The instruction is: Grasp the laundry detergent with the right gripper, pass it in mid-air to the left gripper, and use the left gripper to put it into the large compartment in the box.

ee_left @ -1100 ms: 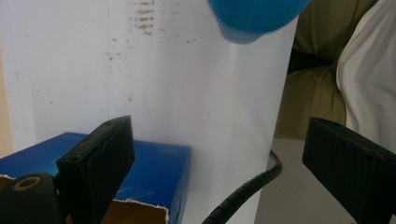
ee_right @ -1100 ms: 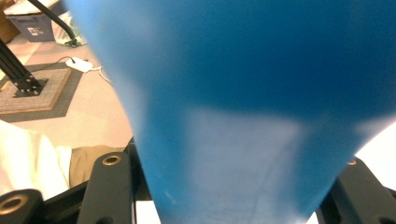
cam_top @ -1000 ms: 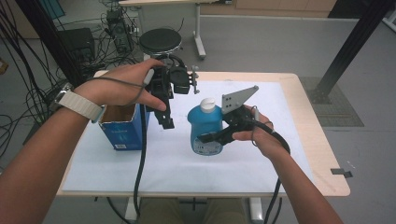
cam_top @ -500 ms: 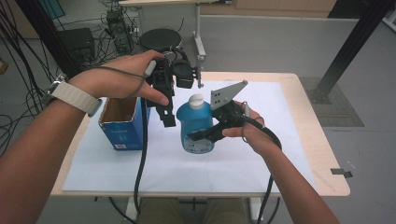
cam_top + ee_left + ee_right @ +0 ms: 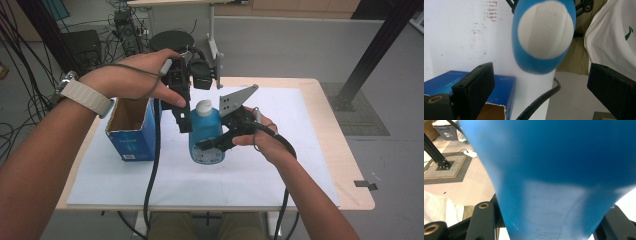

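Note:
A blue bottle (image 5: 205, 131) with a white cap (image 5: 204, 106) hangs above the white sheet, held upright. My right gripper (image 5: 207, 146) is shut on its lower body from the right, and the bottle's blue wall (image 5: 554, 170) sits between the two black jaws of my right gripper (image 5: 549, 220). My left gripper (image 5: 186, 117) hovers just left of the cap, pointing down, with one jaw beside the bottle's shoulder. In the left gripper view its jaws stand wide apart on my left gripper (image 5: 541, 67), the bottle (image 5: 544, 37) lying beyond them untouched.
An open blue cardboard box (image 5: 132, 132) stands at the left of the white sheet (image 5: 250, 172) on the wooden table (image 5: 345, 165). Behind the table are a round stool (image 5: 172, 39), cables and a black frame post (image 5: 370, 55).
My right gripper has carried the bottle leftward and slightly up, closer to the left gripper. The left hand has barely moved.

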A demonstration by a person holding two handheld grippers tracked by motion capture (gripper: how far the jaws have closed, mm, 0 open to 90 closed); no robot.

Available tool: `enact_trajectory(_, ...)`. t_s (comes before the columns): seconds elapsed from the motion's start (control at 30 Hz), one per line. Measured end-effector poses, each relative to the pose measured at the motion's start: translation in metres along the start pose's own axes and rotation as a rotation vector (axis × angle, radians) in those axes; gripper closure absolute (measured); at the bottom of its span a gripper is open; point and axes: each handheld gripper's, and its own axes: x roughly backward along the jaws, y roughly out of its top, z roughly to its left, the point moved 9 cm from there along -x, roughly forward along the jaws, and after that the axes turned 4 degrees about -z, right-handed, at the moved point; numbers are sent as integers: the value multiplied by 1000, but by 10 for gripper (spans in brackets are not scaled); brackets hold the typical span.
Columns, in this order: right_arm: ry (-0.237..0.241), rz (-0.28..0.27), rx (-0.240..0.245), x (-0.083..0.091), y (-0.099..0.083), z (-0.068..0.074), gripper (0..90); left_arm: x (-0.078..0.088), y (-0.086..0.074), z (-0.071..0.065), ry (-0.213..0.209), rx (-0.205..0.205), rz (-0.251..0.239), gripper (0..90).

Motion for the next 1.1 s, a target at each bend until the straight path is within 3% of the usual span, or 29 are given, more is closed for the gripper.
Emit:
enact_trajectory(0.6,32,-37,-6,-12,-3,2,437,-10,13,1,-12,-16,-3,81)
enact_trajectory(1.1,29,-35,-15,-10,-9,0,436,-16,14,2,-16,-16,-15,83)
